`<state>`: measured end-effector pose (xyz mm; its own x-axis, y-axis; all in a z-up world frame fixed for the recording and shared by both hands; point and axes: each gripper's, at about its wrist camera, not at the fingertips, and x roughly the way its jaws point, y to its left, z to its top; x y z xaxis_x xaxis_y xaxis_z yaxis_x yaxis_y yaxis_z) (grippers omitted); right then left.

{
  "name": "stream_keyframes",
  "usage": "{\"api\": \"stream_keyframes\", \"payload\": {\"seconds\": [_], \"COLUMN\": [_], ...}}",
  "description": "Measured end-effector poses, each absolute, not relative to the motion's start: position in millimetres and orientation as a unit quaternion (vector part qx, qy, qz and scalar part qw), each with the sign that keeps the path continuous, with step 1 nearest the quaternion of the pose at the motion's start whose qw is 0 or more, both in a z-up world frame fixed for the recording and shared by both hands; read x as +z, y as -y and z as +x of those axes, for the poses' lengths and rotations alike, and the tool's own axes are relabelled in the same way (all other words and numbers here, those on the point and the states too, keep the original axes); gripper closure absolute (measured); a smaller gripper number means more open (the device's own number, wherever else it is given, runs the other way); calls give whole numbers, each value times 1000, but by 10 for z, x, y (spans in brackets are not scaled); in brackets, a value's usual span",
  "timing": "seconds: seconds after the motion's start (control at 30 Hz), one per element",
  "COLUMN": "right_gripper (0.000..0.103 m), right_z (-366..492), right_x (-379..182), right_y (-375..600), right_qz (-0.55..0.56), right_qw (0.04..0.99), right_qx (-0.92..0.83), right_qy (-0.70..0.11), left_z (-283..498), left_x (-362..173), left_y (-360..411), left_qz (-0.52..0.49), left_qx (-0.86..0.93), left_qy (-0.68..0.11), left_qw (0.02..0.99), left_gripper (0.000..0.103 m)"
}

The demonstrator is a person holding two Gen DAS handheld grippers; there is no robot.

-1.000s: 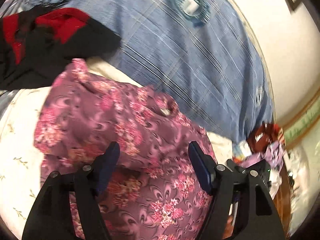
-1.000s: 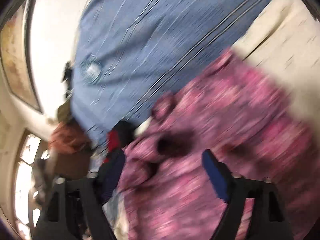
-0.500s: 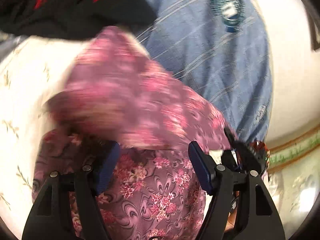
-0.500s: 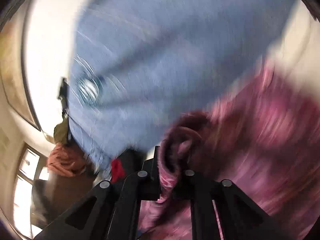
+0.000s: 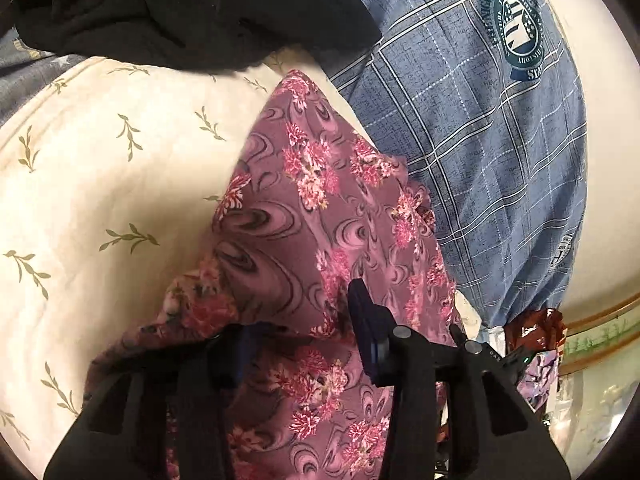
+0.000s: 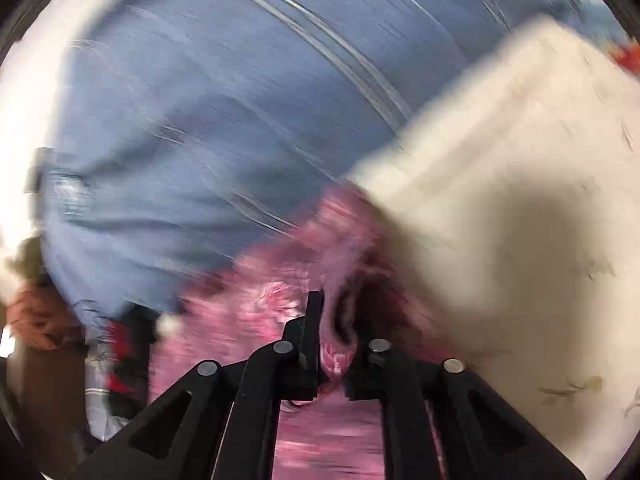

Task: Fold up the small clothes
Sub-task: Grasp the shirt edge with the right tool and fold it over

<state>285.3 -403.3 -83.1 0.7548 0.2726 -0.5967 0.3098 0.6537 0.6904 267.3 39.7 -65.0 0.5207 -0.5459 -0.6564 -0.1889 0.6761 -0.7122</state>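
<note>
A pink and purple floral garment (image 5: 320, 216) lies on the cream leaf-print cover (image 5: 100, 168). A flap of it is lifted and drapes over my left finger. My left gripper (image 5: 300, 340) sits low over the garment with its jaws apart; the right blue pad (image 5: 364, 320) shows and the left one is half hidden by cloth. In the blurred right wrist view my right gripper (image 6: 334, 344) is shut on a bunched fold of the floral garment (image 6: 336, 320).
A blue plaid sheet with a round badge (image 5: 480, 128) covers the area beyond the garment. A black and red garment (image 5: 192, 8) lies at the far left. Bags and clutter (image 5: 536, 336) sit at the right edge.
My right gripper closed on a fold of the floral garment and carried it across. The fold now lies over the garment's lower part and over my left finger. The left gripper stayed open.
</note>
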Motion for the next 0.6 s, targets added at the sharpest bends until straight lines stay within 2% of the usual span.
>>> {"api": "stream_keyframes", "payload": {"seconds": [0.03, 0.1, 0.13, 0.2, 0.27, 0.33, 0.4, 0.47, 0.57, 0.6], "right_gripper": [87, 84, 89, 96, 96, 96, 94, 93, 81, 74], "right_z": [2813, 2801, 2826, 2776, 2666, 2784, 2924, 2807, 2472, 2391], "right_x": [-854, -846, -778, -462, -245, -357, -600, -560, -323, -273], "right_y": [4061, 4102, 4080, 4025, 4039, 4054, 3978, 3908, 3932, 3952], "right_qz": [434, 461, 452, 407, 377, 344, 302, 289, 304, 306], "right_qw": [835, 827, 830, 868, 895, 891, 870, 875, 891, 895], "right_qx": [-8, -11, -6, 15, 7, -26, -57, -52, -39, -33], "right_qy": [-337, -322, -326, -283, -241, -294, -386, -385, -336, -324], "left_z": [2675, 2682, 2680, 2683, 2726, 2738, 2726, 2673, 2392, 2299], "left_x": [-648, -627, -621, -615, -640, -663, -640, -606, -450, -381], "left_y": [-402, -392, -389, -375, -355, -351, -327, -306, -327, -334], "left_qz": [-389, -382, -378, -371, -369, -366, -350, -343, -382, -380], "left_qx": [-115, -115, -115, -113, -109, -106, -104, -106, -156, -164], "left_qy": [-475, -472, -472, -472, -476, -478, -478, -490, -489, -483], "left_qw": [781, 786, 789, 792, 791, 791, 799, 794, 768, 772], "left_gripper": [64, 64, 64, 64, 64, 66, 69, 71, 71, 71]}}
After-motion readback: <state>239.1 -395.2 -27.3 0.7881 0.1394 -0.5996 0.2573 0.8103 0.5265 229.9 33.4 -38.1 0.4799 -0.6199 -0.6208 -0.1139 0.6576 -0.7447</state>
